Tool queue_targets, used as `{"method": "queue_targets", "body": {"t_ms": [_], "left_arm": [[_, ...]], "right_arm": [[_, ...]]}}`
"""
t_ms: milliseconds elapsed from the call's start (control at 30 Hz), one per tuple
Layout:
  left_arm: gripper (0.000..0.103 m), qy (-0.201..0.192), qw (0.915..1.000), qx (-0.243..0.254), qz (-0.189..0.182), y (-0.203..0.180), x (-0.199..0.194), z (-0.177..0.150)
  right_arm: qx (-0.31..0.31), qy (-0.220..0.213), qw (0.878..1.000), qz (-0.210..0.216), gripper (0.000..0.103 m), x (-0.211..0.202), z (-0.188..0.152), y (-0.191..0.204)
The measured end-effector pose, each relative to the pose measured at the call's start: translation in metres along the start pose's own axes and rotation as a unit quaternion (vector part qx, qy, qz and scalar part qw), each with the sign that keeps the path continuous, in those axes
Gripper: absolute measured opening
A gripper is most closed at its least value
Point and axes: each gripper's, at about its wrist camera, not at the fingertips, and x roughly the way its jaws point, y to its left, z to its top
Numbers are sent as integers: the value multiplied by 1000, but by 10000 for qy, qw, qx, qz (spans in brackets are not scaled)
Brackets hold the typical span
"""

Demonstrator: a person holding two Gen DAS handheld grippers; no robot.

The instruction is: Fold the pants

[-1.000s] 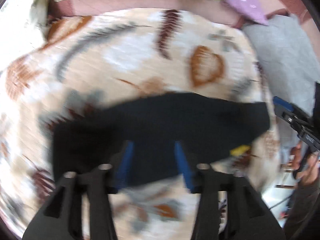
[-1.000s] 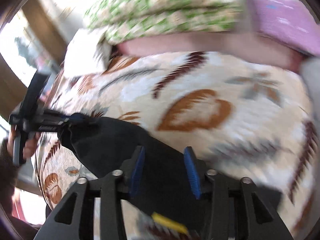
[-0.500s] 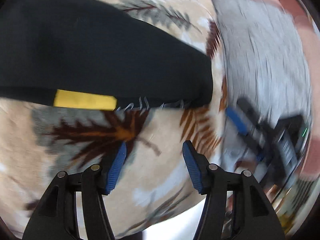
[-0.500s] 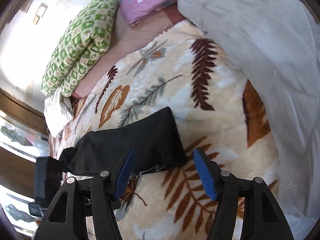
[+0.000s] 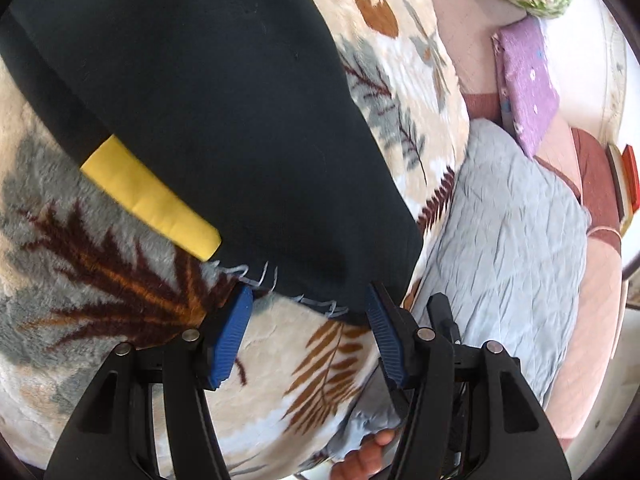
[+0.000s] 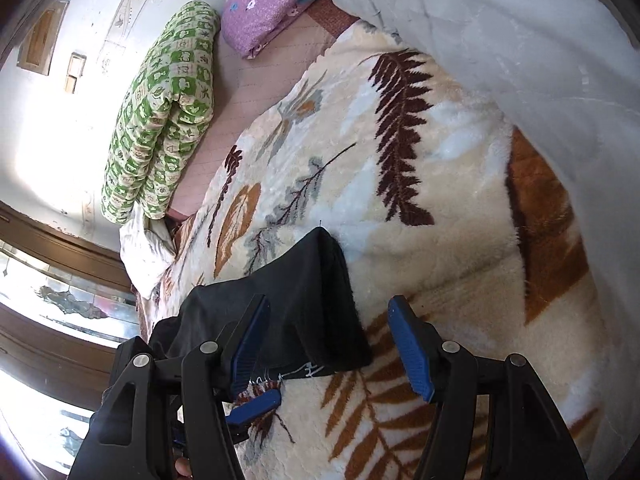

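Your left gripper [image 5: 308,312] has its blue pads spread apart with nothing pinched between them; the frayed hem of the black pants [image 5: 208,120] lies across the gap at the fingertips, loose pale threads showing at the edge. Whether the pad tips touch the cloth you cannot tell. From there the pants run up toward 11 o'clock in the left wrist view, filling most of the upper left, with a yellow strip [image 5: 150,196] along their lower edge at 9 o'clock. The leaf-print fleece blanket [image 5: 120,300] lies under them, a grey quilt [image 5: 508,232] sits at 3 o'clock, and a purple pillow [image 5: 526,80] at 1 o'clock. Part of a hand [image 5: 368,456] shows at 6 o'clock, under the right finger.

Your right gripper [image 6: 328,328] also stands with its pads apart, gripping nothing. The corner of the pants [image 6: 304,304] lies between the fingers, nearer the left pad, on the blanket [image 6: 420,220]. The tip of the other gripper's blue pad [image 6: 256,404] shows at 7 o'clock. A green patterned roll [image 6: 164,116] lies at 10 o'clock, the purple pillow [image 6: 268,4] at 12, and the quilt [image 6: 520,40] at 2.
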Motion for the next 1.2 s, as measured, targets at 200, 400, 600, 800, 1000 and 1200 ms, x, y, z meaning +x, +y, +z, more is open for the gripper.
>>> {"method": "queue_targets", "body": {"t_ms": [200, 400, 600, 800, 1000, 1200], "left_arm": [[58, -164, 9996, 13, 244, -8, 8, 1], [57, -150, 9996, 70, 241, -18, 24, 5], [48, -149, 9994, 171, 275, -24, 32, 8], [25, 308, 9987, 379, 160, -33, 57, -3], [10, 478, 9982, 372, 29, -26, 61, 7], [7, 575, 9969, 526, -101, -35, 61, 14]], "right_arm": [[150, 170, 9997, 112, 64, 20, 8, -5], [204, 291, 9989, 318, 64, 33, 16, -5], [253, 485, 9975, 452, 64, 48, 25, -4], [371, 569, 9964, 498, 56, 55, 30, -4], [650, 562, 9956, 375, 18, 52, 27, -21], [526, 433, 9971, 347, 14, 49, 25, -14]]}}
